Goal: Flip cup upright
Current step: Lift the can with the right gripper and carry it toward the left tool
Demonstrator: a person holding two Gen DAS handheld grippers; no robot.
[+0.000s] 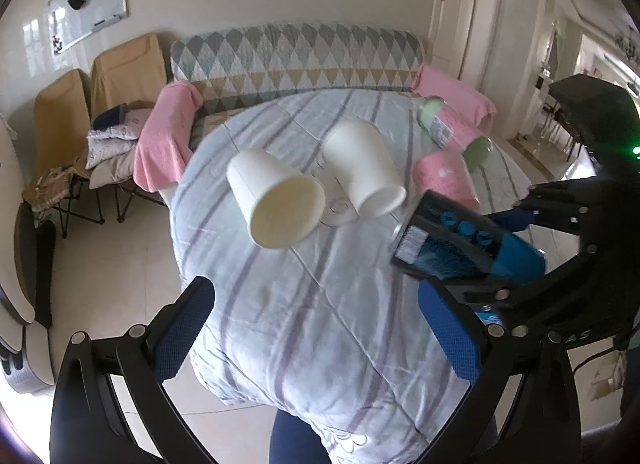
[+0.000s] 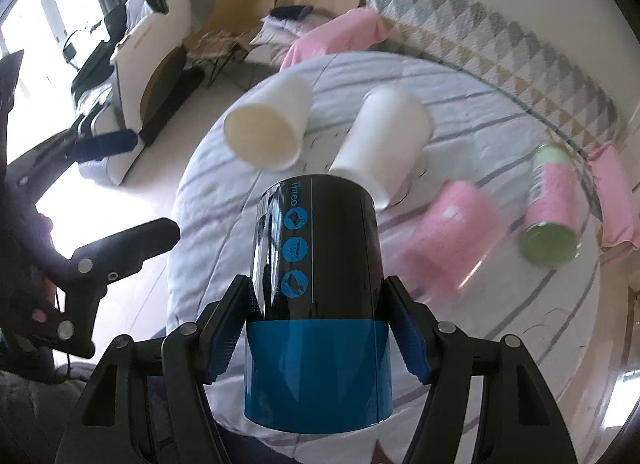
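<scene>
My right gripper [image 2: 316,336] is shut on a black and blue cup [image 2: 316,296], held above the near part of the round table; the cup also shows in the left wrist view [image 1: 460,240], lying tilted between the right gripper's fingers. My left gripper [image 1: 320,328] is open and empty, above the table's near edge, left of the cup. Two white paper cups lie on their sides: one at the left [image 1: 276,203] [image 2: 268,127], one in the middle [image 1: 366,167] [image 2: 380,139].
The table has a striped cloth under a glass top [image 1: 288,324]. A pink cup [image 1: 444,173] [image 2: 452,240] and a pink can with green ends [image 1: 456,127] [image 2: 552,207] lie at the right. A patterned sofa [image 1: 296,55] and folding chairs [image 1: 120,75] stand behind.
</scene>
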